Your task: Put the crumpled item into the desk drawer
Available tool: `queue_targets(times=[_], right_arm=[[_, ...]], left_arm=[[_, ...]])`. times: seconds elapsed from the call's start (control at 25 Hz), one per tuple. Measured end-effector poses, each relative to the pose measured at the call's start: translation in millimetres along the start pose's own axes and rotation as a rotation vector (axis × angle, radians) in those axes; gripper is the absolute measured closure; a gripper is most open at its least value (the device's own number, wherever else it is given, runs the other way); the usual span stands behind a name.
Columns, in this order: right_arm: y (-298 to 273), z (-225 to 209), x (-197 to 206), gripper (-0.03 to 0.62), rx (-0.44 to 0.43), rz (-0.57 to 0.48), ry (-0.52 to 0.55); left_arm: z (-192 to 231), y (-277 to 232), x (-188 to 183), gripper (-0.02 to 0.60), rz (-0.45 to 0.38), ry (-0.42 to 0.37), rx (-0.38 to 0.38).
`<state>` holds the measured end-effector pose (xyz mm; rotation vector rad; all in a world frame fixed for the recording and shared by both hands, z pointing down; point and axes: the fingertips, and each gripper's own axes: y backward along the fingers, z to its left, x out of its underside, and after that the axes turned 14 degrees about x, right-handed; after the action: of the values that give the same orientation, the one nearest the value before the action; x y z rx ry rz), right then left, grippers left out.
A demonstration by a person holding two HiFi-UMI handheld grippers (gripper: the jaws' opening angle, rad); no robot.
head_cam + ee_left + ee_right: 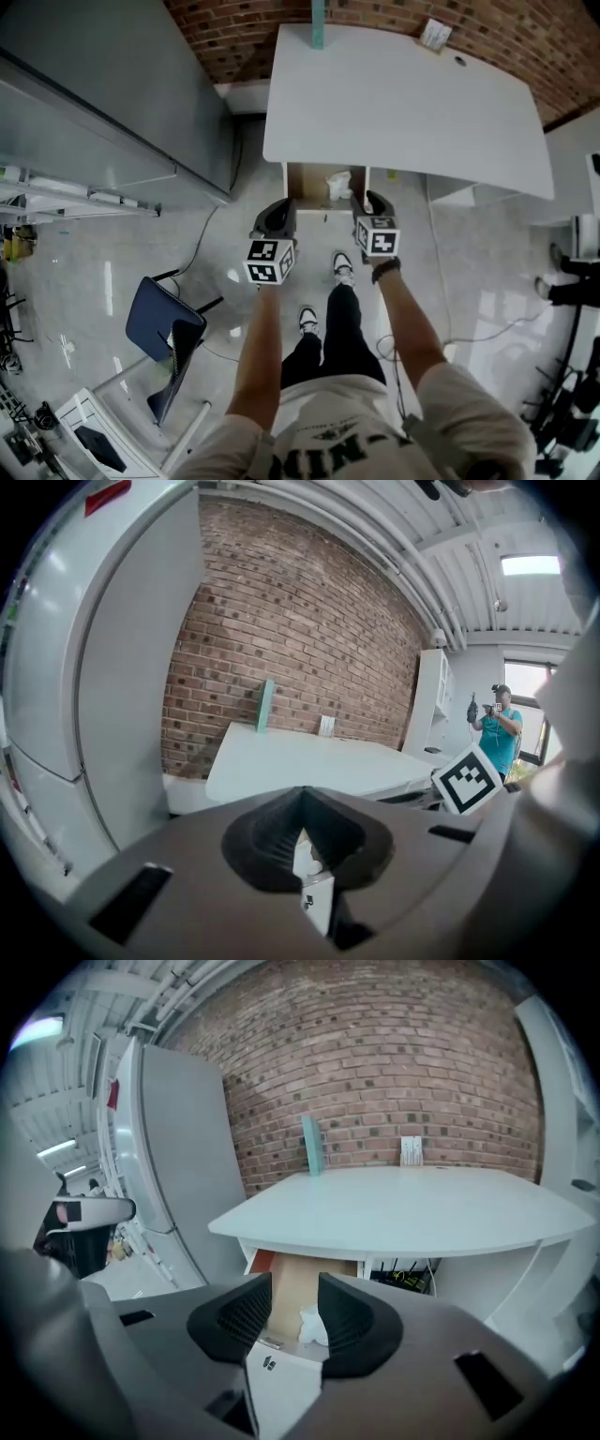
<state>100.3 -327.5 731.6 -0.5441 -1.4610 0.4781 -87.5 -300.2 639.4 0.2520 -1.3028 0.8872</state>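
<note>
The crumpled item [311, 1324] is a small white ball of paper. It lies inside the open desk drawer [305, 181], just in front of the right gripper [294, 1290] and a little below its tips. The right gripper's two jaws stand wide apart. You can see the paper through the gap, but the jaws do not touch it and they hold nothing.

The left gripper [302, 803] is beside the right one, on the near side of the drawer. Its jaws are closed together at the tips and nothing is between them.

The white desk [403, 103] top is ahead of both tools and a bit higher. The drawer sticks out from under it toward them.

I think the main job is done, because the paper is in the drawer and no tool has it. The drawer is not closed yet. The task does not ask for that, but pushing it in may be the only thing left.
</note>
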Motion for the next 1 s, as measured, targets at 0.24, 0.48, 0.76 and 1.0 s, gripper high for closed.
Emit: queue_targets(times=[0.24, 0.48, 0.76, 1.0], right_arm=[[77, -4, -47, 0.474, 0.035, -0.128, -0.024], [148, -13, -87, 0.510, 0.044, -0.244, -0.087], [216, -22, -123, 0.546, 0.061, -0.368, -0.100], [261, -24, -143, 0.562, 0.119, -0.465, -0.025]], left_arm=[[-33, 29, -36, 0.584, -0.031, -0.043, 0.000], [-63, 65, -75, 0.583, -0.068, -0.104, -0.011], [-94, 99, -112, 0.583, -0.095, -0.185, -0.033], [-119, 121, -135, 0.584, -0.152, -0.213, -0.038]])
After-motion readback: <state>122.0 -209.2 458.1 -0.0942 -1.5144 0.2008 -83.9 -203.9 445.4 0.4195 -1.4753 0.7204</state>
